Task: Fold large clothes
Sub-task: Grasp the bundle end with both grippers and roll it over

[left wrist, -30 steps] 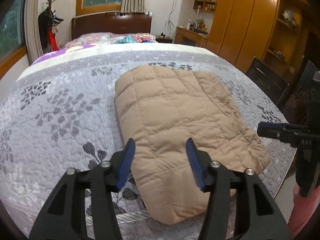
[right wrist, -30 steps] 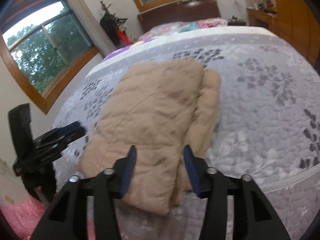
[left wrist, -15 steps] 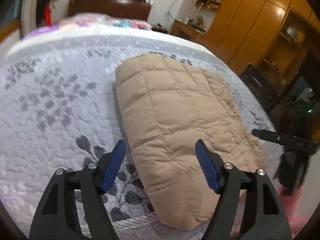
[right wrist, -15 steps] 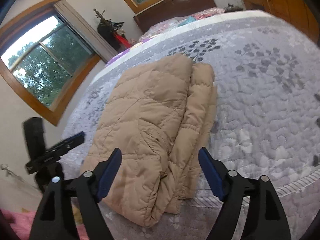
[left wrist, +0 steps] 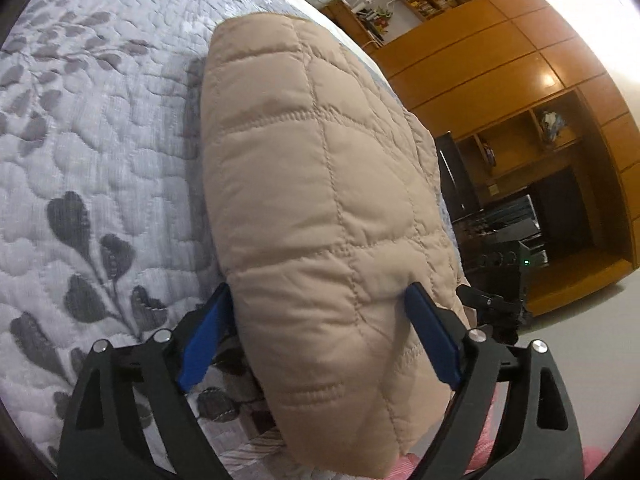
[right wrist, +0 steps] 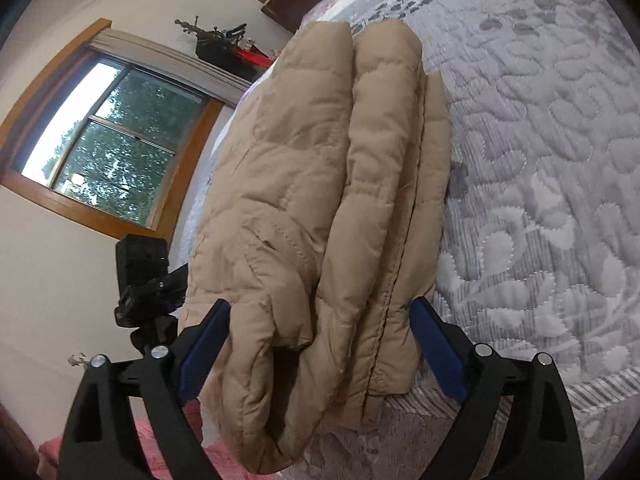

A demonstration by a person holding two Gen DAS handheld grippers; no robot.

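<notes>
A tan quilted puffer jacket point(left wrist: 312, 184) lies folded lengthwise on the grey floral bedspread point(left wrist: 88, 128), its near end at the bed's front edge. My left gripper point(left wrist: 318, 300) is open wide, its blue fingers either side of the jacket's near left corner, the fabric bulging between them. In the right wrist view the folded layers point(right wrist: 332, 200) show stacked edge-on. My right gripper point(right wrist: 320, 320) is open wide too, straddling the near right corner of the layers. Each gripper shows in the other's view: the right one point(left wrist: 488, 300), the left one point(right wrist: 148, 280).
Orange wooden wardrobes and shelves point(left wrist: 520, 80) stand right of the bed, with a dark chair point(left wrist: 456, 176) beside it. A window point(right wrist: 108, 160) and a coat rack point(right wrist: 224, 44) are on the left wall. Pink cloth point(right wrist: 160, 436) shows below the bed edge.
Both grippers have opened wider and moved forward and down onto the jacket's near end, so the fabric now sits between each pair of fingers.
</notes>
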